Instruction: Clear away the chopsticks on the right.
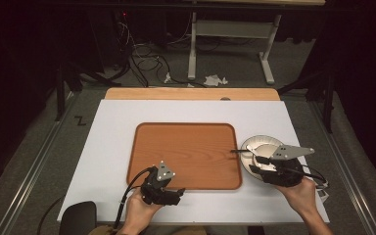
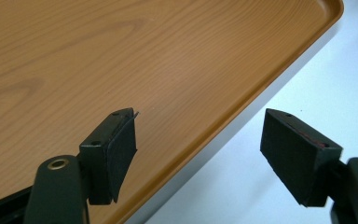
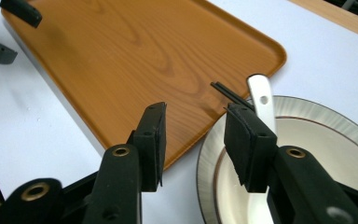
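**Right tongs parted at the plate's rim**

Your right tongs (image 3: 193, 144) stand parted with nothing between the pads, over the gap between the round white ceramic plate with a grey ribbed rim (image 3: 317, 116) and the rectangular wooden tray (image 3: 135, 51). Your left tongs (image 2: 214, 154) gape wide and empty across the tray's near edge.

The plate sits on the white desk (image 1: 112, 147), just right of the tray. On it lie a white-handled utensil (image 3: 262, 100) and a thin black stick (image 3: 230, 93) jutting over the tray.

Risk: a tilted grip on the rim could let both pieces slide off.

Count: one plate, one tray, one utensil, one stick.
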Tool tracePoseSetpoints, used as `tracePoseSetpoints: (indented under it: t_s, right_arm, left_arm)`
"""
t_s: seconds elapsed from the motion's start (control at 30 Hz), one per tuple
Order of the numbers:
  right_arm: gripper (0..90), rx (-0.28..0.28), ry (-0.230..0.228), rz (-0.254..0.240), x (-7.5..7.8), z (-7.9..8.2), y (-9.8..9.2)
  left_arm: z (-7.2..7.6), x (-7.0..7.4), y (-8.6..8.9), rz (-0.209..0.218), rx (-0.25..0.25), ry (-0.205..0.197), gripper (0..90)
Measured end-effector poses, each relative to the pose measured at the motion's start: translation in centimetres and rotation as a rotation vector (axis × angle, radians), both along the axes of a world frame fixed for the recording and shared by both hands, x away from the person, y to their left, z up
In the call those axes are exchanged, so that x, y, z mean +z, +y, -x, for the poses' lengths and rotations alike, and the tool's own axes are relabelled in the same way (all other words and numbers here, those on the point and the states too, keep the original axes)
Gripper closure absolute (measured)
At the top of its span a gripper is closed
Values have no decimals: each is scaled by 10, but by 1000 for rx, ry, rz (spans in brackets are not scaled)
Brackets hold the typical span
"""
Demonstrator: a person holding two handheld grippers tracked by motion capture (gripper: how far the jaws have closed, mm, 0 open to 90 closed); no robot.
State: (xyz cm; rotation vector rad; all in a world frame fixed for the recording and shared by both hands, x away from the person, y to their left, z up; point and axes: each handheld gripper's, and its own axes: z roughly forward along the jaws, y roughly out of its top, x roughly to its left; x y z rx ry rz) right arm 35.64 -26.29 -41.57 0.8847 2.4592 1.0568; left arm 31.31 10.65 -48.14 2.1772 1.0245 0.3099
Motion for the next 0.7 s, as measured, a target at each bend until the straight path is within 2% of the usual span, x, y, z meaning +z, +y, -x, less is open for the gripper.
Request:
tracePoseSetpoints:
  t_s: [0.07,0.17,0.27,0.43,0.57,0.6,0.63,0.7]
  right_arm:
    - [620,-17,4,-23,3,-3,-6]
    - [632,-33,6,-32,4,-6,-11]
    - [663,-66,-4,-68,9,-13,-21]
    - [697,-116,-11,-87,13,-24,-30]
    - [704,-146,-17,-64,12,-32,-38]
    - [710,-182,-18,-52,11,-37,-43]
    - [710,-182,-18,-52,11,-37,-43]
    - [716,-228,-19,-32,11,-45,-51]
  left_arm:
    - [-1,0,0,0,-4,1,268]
    - [-1,0,0,1,-6,2,268]
    - [-3,-1,-1,1,-8,7,269]
    - [-3,-2,-1,-3,-8,12,270]
    - [-3,-2,-1,-1,-6,12,270]
    - [-3,-2,-1,-2,-5,14,270]
    - [-3,-2,-1,-2,-5,14,270]
    - [-4,-2,-1,-6,-7,20,272]
